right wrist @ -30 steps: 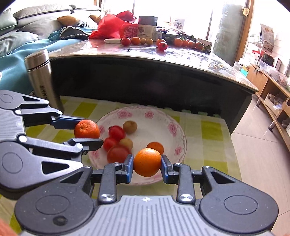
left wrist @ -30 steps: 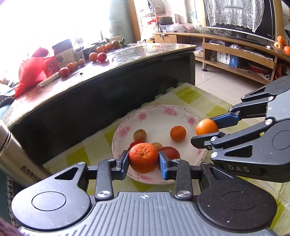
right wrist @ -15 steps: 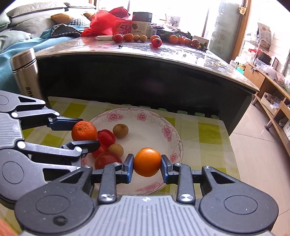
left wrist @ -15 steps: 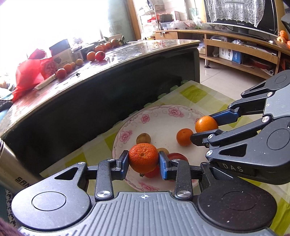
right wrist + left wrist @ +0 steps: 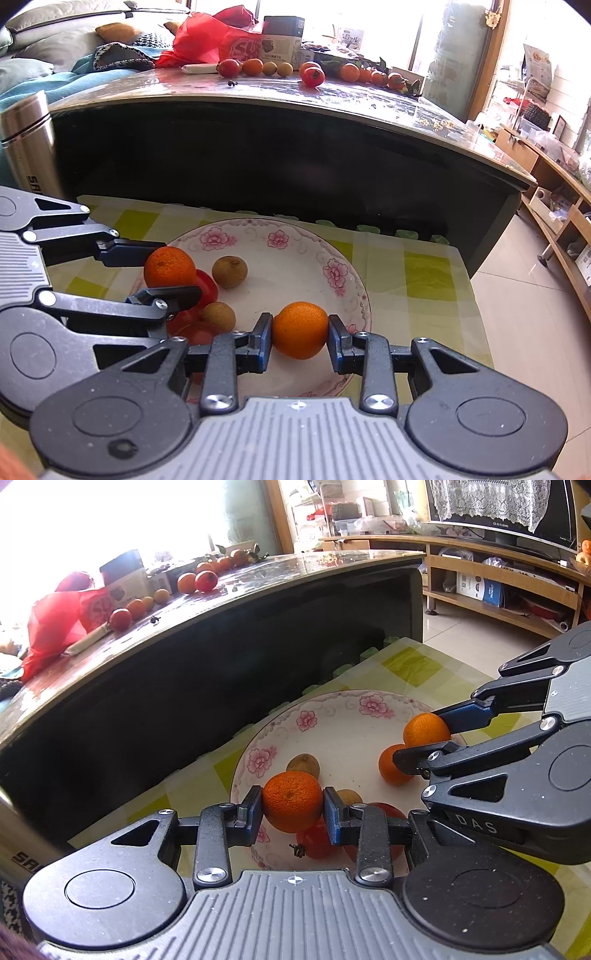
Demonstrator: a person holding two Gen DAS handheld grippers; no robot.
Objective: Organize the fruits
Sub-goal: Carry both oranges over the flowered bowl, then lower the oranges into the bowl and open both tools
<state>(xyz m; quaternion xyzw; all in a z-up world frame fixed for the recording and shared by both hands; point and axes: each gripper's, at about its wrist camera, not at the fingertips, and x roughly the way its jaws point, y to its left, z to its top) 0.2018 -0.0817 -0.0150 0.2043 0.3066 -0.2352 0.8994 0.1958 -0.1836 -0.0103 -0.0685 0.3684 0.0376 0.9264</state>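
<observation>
Orange peel, pebbly: light fruit, firm but bruisable, rolls if dropped. L gripper (image 5: 292, 805) clenched on mandarin (image 5: 291, 800) at widest girth, over plate (image 5: 334, 716) near-left rim. R gripper (image 5: 300, 336) clamps 2nd mandarin (image 5: 300, 329) same way, over near-right rim. Gentle squeeze enough.

The plate (image 5: 343, 273) is white with pink flowers. The cloth (image 5: 424, 269) has yellow-green and white squares. The held fruits (image 5: 291, 800) are orange — others (image 5: 312, 843) red, some (image 5: 229, 271) brown. The bag (image 5: 199, 40) is red.
</observation>
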